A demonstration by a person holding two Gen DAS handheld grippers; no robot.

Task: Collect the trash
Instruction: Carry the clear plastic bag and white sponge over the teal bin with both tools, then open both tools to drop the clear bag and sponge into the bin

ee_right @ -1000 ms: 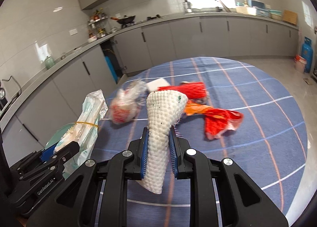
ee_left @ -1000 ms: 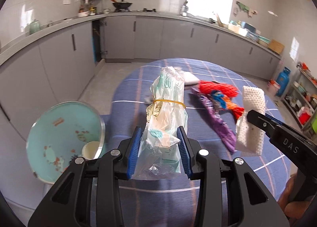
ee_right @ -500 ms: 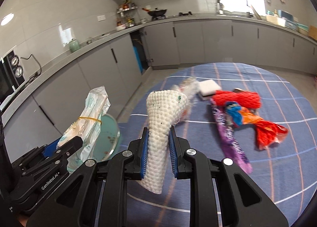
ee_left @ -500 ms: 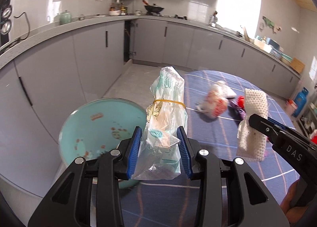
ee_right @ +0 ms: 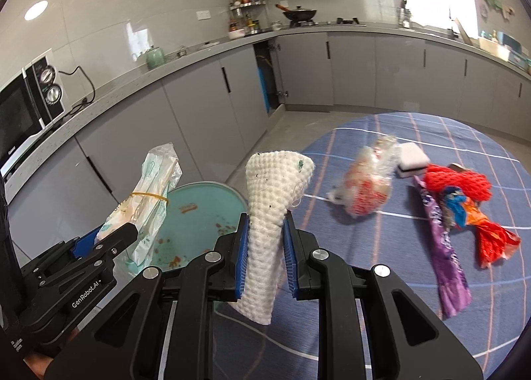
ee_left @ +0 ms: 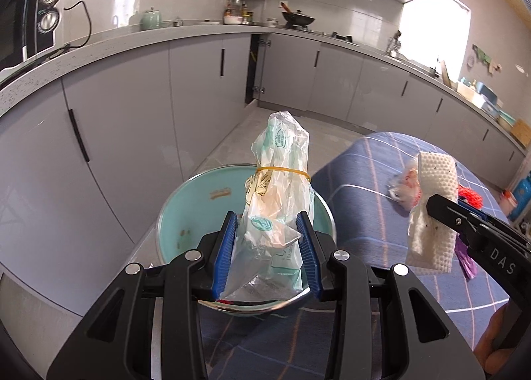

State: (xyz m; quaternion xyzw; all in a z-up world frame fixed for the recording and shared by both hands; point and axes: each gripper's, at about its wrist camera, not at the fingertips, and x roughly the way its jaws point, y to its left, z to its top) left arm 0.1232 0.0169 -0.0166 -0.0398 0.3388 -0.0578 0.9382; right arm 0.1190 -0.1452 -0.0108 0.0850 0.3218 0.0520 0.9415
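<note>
My left gripper [ee_left: 267, 247] is shut on a clear plastic bag [ee_left: 278, 194] bound with a yellow rubber band, held above the teal basin [ee_left: 186, 214]. My right gripper [ee_right: 265, 247] is shut on a white foam net sleeve [ee_right: 272, 211], held near the basin's right side [ee_right: 199, 214]. The sleeve also shows in the left wrist view [ee_left: 431, 211], and the bag in the right wrist view [ee_right: 149, 201]. On the blue checked tablecloth [ee_right: 415, 330] lie a crumpled clear-and-red wrapper [ee_right: 365, 194], a white sponge [ee_right: 413, 159], a red net [ee_right: 458, 184], a purple wrapper [ee_right: 448, 264] and an orange-red wrapper [ee_right: 491, 237].
Grey kitchen cabinets [ee_left: 205, 88] and a worktop run around the room behind the basin. A microwave [ee_right: 23, 114] stands on the worktop at the left. One cabinet door [ee_right: 265, 81] stands ajar. The floor [ee_left: 265, 134] lies between cabinets and table.
Both grippers have swung left with their loads, away from the middle of the table. The teal basin now lies directly under the left gripper. The grips have not changed.
</note>
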